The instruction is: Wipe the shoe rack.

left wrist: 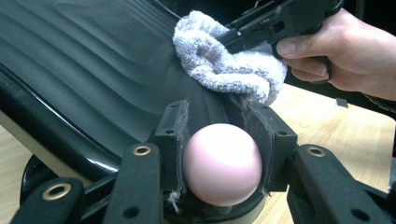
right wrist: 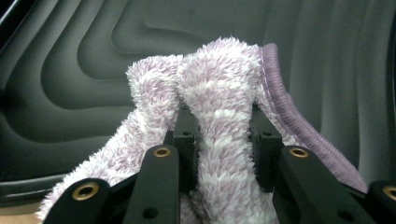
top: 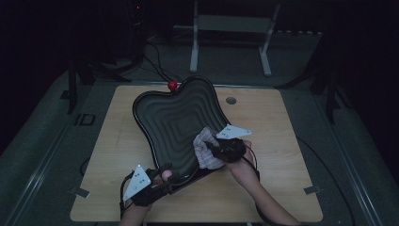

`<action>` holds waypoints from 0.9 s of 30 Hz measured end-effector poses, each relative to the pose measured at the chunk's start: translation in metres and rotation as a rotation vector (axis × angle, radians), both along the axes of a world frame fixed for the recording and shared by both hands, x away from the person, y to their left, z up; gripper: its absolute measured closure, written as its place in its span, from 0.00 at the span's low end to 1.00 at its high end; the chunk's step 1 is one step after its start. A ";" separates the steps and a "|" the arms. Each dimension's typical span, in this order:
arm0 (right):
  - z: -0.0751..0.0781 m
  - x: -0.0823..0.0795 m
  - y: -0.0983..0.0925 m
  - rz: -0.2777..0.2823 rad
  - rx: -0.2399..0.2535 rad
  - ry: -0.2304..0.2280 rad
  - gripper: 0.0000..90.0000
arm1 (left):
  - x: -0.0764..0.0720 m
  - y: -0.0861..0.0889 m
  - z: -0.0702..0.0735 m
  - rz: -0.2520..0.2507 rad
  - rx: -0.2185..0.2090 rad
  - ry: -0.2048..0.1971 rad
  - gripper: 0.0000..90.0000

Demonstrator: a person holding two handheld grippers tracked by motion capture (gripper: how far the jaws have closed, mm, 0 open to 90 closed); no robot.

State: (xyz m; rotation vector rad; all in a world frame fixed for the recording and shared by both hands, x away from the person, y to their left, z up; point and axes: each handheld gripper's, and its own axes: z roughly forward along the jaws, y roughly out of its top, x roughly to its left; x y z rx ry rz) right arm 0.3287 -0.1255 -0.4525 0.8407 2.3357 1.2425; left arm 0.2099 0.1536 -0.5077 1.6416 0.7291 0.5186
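A black ribbed tray (top: pixel 164 117) with wavy edges lies slanted across the wooden table (top: pixel 273 132). It has a small red ball (top: pixel 172 85) at its far rim and a pink ball (left wrist: pixel 220 163) at its near rim. My left gripper (top: pixel 167 178) is shut on the pink ball, which sits between its pads (left wrist: pixel 173 140). My right gripper (top: pixel 209 147) is shut on a fluffy white-and-lilac cloth (right wrist: pixel 219 93), and the cloth (top: pixel 205 151) rests against the tray's ribbed inside (right wrist: pixel 93 56) near its right edge. A hand (left wrist: pixel 336 51) grips the right gripper.
A round grommet hole (top: pixel 231 100) sits in the table beyond the tray. A white metal frame (top: pixel 230 28) stands on the floor behind the table, with cables around it. Bare wood lies left and right of the tray.
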 end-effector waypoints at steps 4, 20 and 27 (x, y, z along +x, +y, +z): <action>0.001 0.000 0.001 -0.002 0.005 0.003 0.78 | 0.000 0.001 0.000 -0.003 -0.001 0.000 0.67; 0.076 0.067 0.056 0.024 0.080 -0.063 0.77 | 0.001 0.001 0.000 -0.009 -0.001 -0.003 0.67; 0.085 0.104 0.079 -0.024 0.050 -0.060 0.77 | 0.001 0.001 0.000 -0.011 0.002 -0.004 0.67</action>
